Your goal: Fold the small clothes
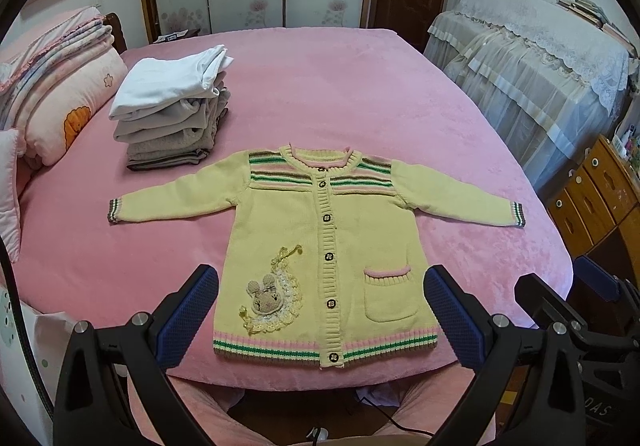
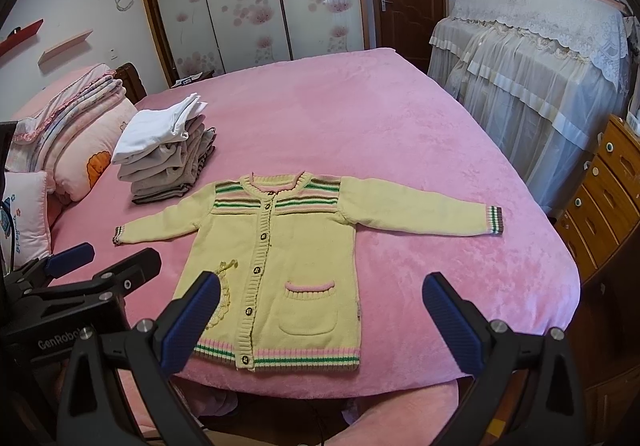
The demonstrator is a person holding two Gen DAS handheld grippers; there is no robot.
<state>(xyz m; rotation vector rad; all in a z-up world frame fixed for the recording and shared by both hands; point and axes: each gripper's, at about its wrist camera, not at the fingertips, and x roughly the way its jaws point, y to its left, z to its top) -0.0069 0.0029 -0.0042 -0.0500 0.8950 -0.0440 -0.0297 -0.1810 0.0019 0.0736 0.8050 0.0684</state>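
In the middle of the left wrist frame, a small yellow knitted cardigan point(image 1: 320, 246) lies flat and face up on the pink bedspread point(image 1: 360, 93), buttoned down the front, both sleeves stretched out to the sides and its striped hem nearest the lower edge of the picture. A crocheted rabbit patch point(image 1: 266, 296) sits on its lower left panel and a pink-trimmed pocket point(image 1: 390, 296) on the lower right. Above and to the left of the cardigan, near its left sleeve but apart from it, stands a stack of folded clothes point(image 1: 172, 109), white on top and grey beneath. Rolled pink bedding point(image 1: 60, 85) fills the far left, and a lace-covered piece of furniture point(image 1: 532, 57) stands at the upper right, with a wooden drawer unit point(image 1: 596, 197) below it at the right edge. The left gripper point(image 1: 320, 310) hangs at the bottom of the frame with its blue-padded fingers point(image 1: 188, 314) spread wide, holding nothing, the cardigan's hem showing between them. In the right wrist view the right gripper point(image 2: 320, 318) is likewise opened wide and empty at the bottom of the frame, the pocket side of the cardigan point(image 2: 276, 258) showing between its fingers, and the left gripper shows at the lower left edge
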